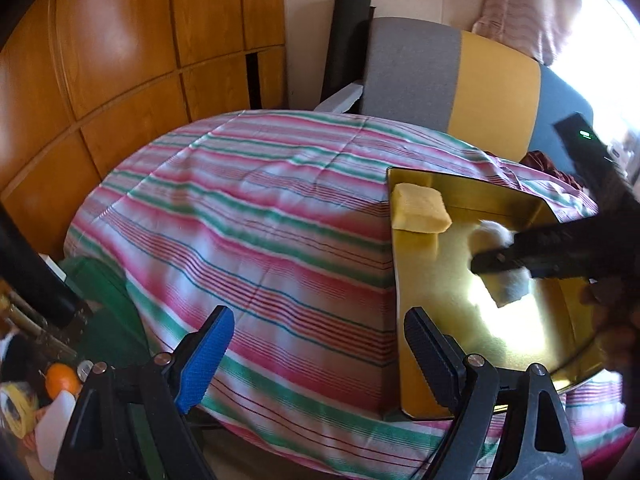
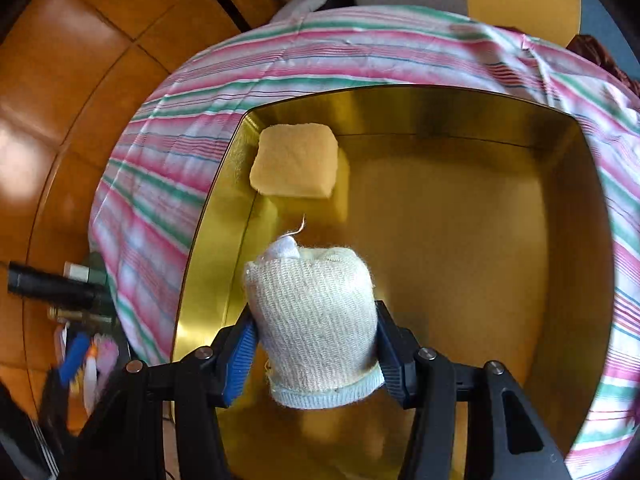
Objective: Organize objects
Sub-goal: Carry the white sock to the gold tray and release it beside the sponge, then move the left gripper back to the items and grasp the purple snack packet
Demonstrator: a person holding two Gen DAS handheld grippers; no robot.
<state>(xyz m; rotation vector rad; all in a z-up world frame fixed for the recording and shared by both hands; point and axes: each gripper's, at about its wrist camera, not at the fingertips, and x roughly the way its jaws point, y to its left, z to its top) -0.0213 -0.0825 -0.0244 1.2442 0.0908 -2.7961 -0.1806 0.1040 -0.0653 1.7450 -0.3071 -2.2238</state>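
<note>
1. Over the gold tin point(image 2: 440, 240), the right gripper point(image 2: 316, 340) clamps its jaws on a rolled sock point(image 2: 316, 320)
2. Yellow sponge point(image 2: 296, 166) sits in the tin's far-left corner
3. Left gripper point(image 1: 316, 352) hangs over the striped surface point(image 1: 248, 208), jaws apart

I see a striped cloth point(image 1: 256, 200) on the desk, a wooden wall point(image 1: 120, 60), and an orange point(image 1: 62, 378).

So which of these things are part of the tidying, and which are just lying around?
Part of the job:
- rolled sock in right gripper
- yellow sponge
- gold tin

Just lying about:
- striped cloth
- orange
- chair
- left gripper, open
</note>
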